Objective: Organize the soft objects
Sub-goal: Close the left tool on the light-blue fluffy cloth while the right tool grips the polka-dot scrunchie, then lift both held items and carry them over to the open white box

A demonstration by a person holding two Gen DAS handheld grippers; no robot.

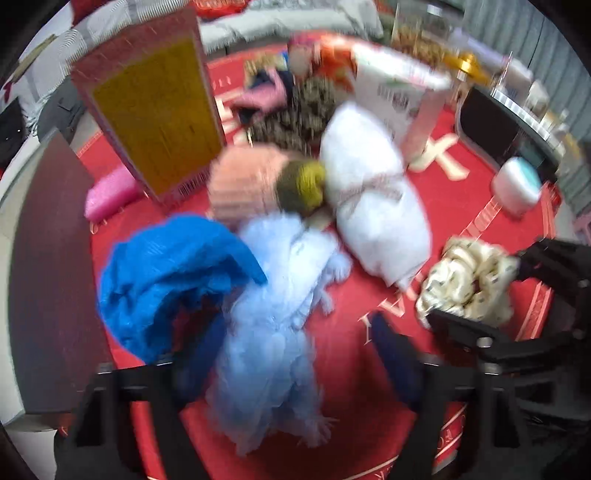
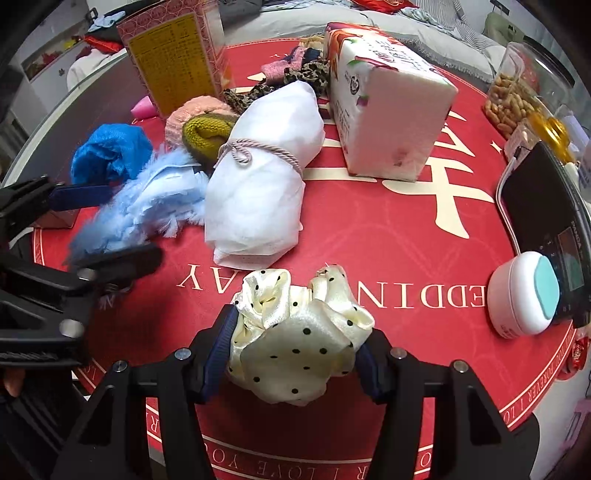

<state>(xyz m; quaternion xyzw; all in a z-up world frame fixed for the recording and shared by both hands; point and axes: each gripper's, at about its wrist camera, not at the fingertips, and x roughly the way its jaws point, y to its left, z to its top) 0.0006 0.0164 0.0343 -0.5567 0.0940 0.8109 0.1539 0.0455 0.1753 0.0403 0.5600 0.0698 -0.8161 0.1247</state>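
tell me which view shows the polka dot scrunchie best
The right wrist view. The scrunchie sits sharp and central there, pinched between the right gripper fingers, dots plain to see. The left wrist view shows it small, blurred and near the right edge, partly hidden by that gripper.

A lived-in home, seemingly a bedroom, is suggested by the rumpled grey bedding (image 2: 369, 26) seen behind a round table under a red cloth (image 2: 369, 236), on which a jar of nuts (image 2: 517, 92) and a tissue pack (image 2: 388, 103) are crowded.
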